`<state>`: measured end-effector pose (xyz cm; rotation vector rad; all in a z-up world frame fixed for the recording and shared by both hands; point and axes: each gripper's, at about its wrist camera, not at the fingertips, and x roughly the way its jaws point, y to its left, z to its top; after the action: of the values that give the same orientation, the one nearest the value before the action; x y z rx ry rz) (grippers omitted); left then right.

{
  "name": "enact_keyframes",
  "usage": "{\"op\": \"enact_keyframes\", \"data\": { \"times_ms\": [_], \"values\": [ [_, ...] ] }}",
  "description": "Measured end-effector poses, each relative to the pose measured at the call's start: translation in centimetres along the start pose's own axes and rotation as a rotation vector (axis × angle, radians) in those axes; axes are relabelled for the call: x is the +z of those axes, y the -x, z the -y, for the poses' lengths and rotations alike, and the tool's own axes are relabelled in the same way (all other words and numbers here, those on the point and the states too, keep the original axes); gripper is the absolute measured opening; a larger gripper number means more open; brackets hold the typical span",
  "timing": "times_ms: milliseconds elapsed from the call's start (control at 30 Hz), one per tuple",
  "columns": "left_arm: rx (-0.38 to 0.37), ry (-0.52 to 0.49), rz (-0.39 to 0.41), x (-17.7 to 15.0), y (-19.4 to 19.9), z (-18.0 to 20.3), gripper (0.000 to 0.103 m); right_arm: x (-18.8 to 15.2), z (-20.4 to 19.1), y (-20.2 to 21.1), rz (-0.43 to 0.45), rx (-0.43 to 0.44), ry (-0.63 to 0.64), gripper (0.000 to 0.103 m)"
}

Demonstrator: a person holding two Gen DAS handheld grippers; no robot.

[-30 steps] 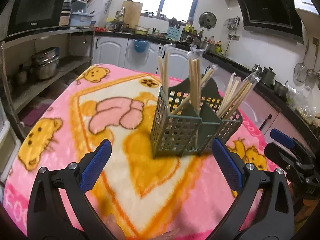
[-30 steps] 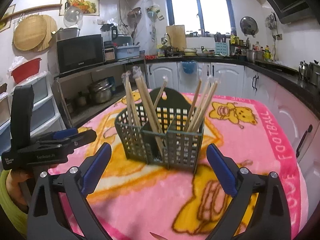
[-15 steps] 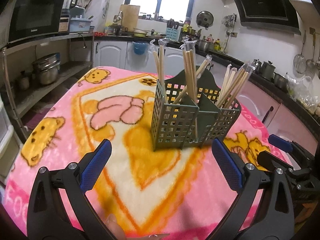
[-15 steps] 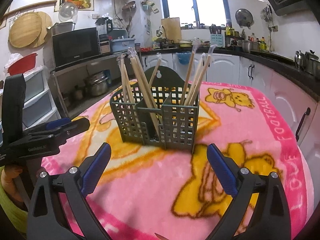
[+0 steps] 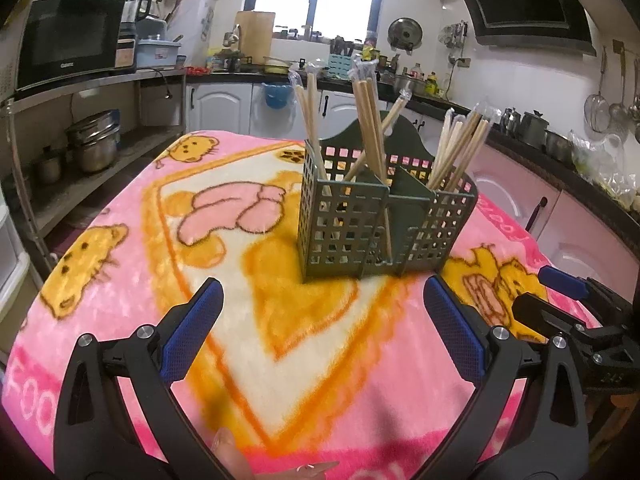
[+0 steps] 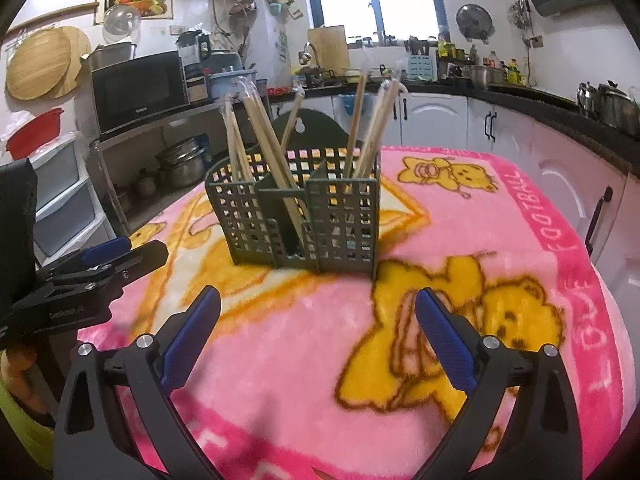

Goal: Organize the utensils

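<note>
A dark green lattice utensil caddy (image 5: 360,224) stands on the pink cartoon blanket (image 5: 200,240). It also shows in the right wrist view (image 6: 296,216). Several wrapped wooden chopsticks (image 5: 368,120) stand upright in its compartments, also seen from the right (image 6: 368,132). My left gripper (image 5: 320,316) is open and empty, low over the blanket, short of the caddy. My right gripper (image 6: 318,320) is open and empty, also short of the caddy. Each gripper shows in the other's view: the right one (image 5: 576,312) and the left one (image 6: 92,272).
The blanket (image 6: 440,280) covers the table. Shelves with a microwave (image 5: 68,40) and steel pots (image 5: 92,144) stand to the left. Kitchen counters with white cabinets (image 6: 440,120) run along the back and right.
Both grippers have pulled back and lowered a little from the caddy, staying open. The caddy and chopsticks have not moved.
</note>
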<state>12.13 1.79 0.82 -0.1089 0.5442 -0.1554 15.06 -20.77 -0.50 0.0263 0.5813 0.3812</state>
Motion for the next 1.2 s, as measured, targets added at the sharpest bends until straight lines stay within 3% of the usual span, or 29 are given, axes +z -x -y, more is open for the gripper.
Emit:
{"op": "enact_keyframes", "data": {
  "times_ms": [467,1200],
  "values": [
    [-0.005,-0.012,0.058,-1.1,0.0,0.7,0.092,-1.8,0.7,0.5,0.066,-0.055,-0.041,0.095],
    [0.018,-0.038,0.223,-1.5,2.7,1.8,0.092,-3.1,-0.8,5.9,0.437,-0.155,0.015,0.097]
  ]
}}
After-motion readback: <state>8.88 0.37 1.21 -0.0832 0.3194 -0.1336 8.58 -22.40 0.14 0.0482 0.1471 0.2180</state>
